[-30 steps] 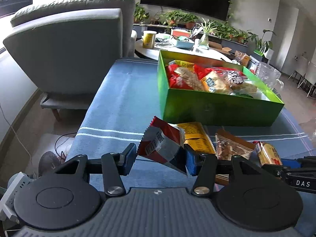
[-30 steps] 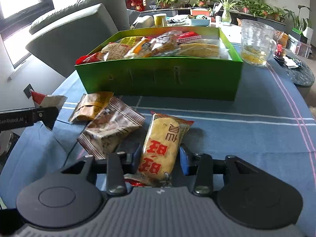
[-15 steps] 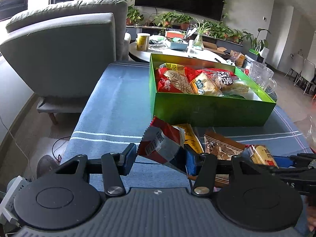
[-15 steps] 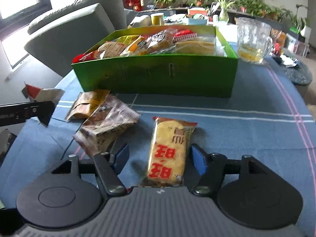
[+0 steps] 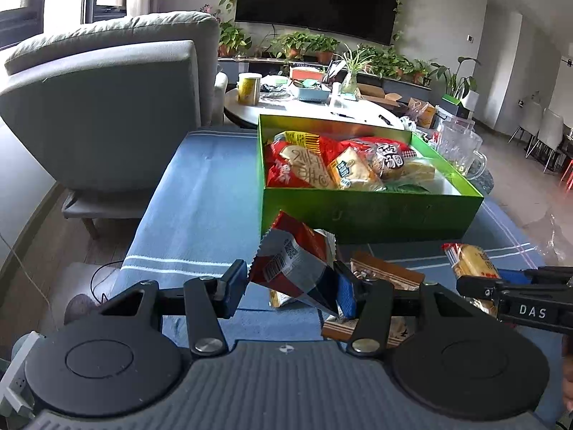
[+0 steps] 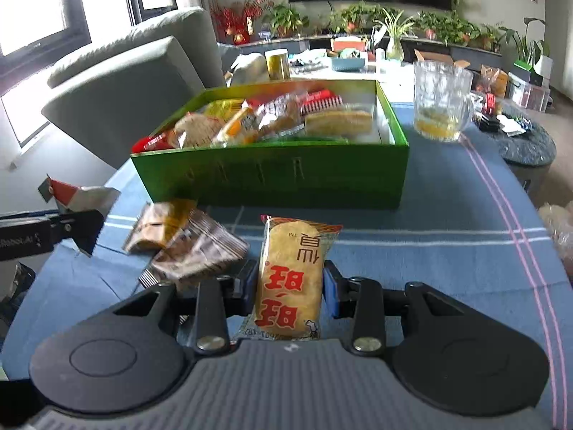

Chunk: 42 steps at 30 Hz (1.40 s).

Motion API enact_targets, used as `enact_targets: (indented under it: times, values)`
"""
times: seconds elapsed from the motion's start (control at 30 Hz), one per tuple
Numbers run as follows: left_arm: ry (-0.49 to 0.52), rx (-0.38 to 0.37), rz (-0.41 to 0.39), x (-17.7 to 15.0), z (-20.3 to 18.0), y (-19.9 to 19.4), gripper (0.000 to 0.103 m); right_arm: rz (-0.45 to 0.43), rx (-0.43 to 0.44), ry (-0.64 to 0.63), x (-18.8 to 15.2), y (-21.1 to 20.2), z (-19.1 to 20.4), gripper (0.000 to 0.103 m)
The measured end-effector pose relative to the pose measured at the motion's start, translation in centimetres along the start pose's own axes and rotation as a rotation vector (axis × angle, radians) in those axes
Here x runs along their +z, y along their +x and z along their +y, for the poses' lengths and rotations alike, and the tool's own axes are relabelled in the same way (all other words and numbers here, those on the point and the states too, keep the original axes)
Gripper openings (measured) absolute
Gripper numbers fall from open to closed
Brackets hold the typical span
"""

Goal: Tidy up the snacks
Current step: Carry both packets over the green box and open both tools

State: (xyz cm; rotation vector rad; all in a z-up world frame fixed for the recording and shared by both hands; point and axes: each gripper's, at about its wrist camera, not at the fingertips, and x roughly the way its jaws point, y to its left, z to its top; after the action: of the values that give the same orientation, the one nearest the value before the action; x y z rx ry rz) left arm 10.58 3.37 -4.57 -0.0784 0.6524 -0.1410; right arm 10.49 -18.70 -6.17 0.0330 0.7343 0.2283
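rice cracker packet (image 6: 290, 279): yellow with red print, pinched at its sides between the pads of the right gripper (image 6: 290, 288), in front of the green box (image 6: 272, 175).
red and silver packet (image 5: 293, 265): clamped in the left gripper (image 5: 290, 288), raised above the blue cloth (image 5: 200, 208), tilted.
right jaws: have just been closing onto the cracker packet.
loose snacks: brown packet (image 6: 198, 254) and orange packet (image 6: 161, 225) lie on the cloth, probably overlapping.
box: full of wrapped snacks.
beyond: glass mug (image 6: 442, 104), grey armchair (image 5: 107, 107).
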Motion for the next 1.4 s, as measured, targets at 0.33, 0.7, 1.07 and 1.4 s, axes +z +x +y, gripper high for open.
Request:
enact_targets:
  times: [0.33, 0.7, 1.07, 1.4]
  values:
    - [0.064, -0.051, -0.052, 2.7, -2.8, 0.3, 0.048, -0.094, 0.059, 0.023, 3.1, -1.1, -0.2, 0.044]
    - [0.104, -0.071, -0.076, 7.5, -5.1, 3.9, 0.048, -0.197, 0.07, 0.035, 8.2, 0.6, -1.4, 0.044]
    - [0.082, -0.029, -0.055, 10.5, -4.9, 8.4, 0.048, -0.242, 0.039, 0.061, 10.8, 3.5, -3.6, 0.044]
    - [0.095, -0.013, -0.044, 12.2, -5.5, 11.8, 0.048, -0.201, -0.008, 0.076, 11.5, 6.1, -5.6, 0.044]
